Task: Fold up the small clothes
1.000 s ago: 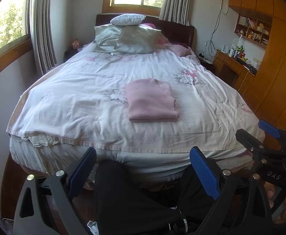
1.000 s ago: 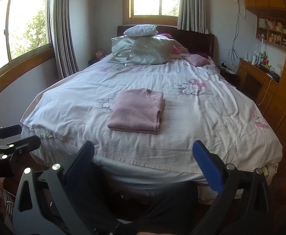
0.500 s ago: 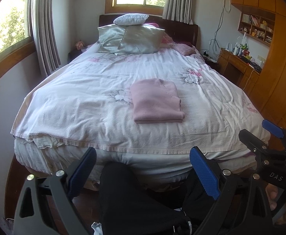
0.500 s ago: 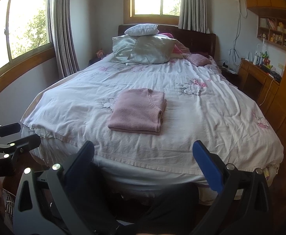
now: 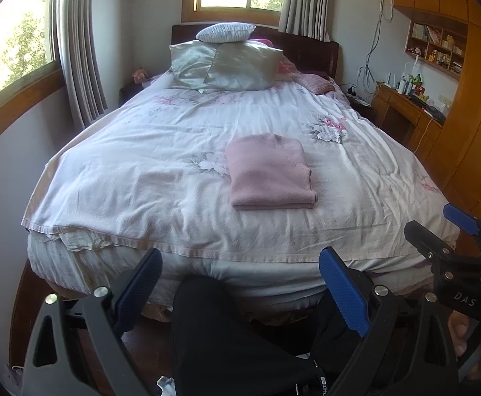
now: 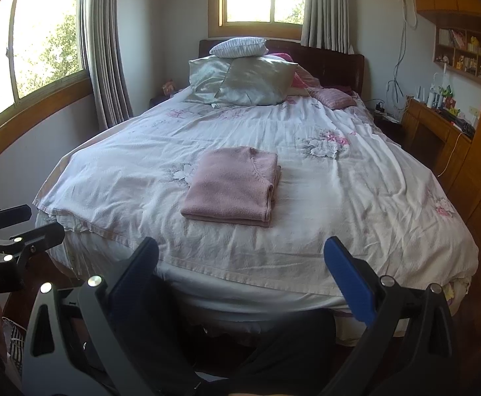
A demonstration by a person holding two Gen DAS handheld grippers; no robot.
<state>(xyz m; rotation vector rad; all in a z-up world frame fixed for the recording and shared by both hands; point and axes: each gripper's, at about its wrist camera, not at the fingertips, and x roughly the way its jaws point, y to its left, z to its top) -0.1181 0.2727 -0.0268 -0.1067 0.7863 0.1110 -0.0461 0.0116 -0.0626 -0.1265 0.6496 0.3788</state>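
The pink knitted garment (image 5: 270, 173), folded into a flat rectangle of several layers, lies on the white flower-printed bedspread (image 5: 135, 178) toward the foot half of the bed, near its middle line and well apart from both grippers. It lies ahead of and above the jaws in both views: slightly right of centre from the left gripper (image 5: 240, 283), slightly left of centre from the right gripper (image 6: 243, 264), so it sits roughly between the two, and I cannot tell which hand is nearer. Its longer side seems to run up the bed toward the silvery satin pillows (image 6: 250, 79) at the dark headboard, with the stacked folded edges showing along the near side and the right side. Both grippers are held low off the foot of the bed, below the hem of the bedspread, pointing forward along the bed over the person's dark-trousered legs (image 5: 240, 340). The jaws of each are spread wide and hold nothing; the blue pads (image 5: 342, 290) of the left pair stand well apart, as do those of the right pair (image 6: 347, 280). In the left view the right gripper shows at the right edge, with fingers of the person's hand (image 5: 478, 340) wrapped on its handle. Judging by the tidy stack, this garment's folding looks finished; any further move on it would call for a long forward reach over the bed's edge.
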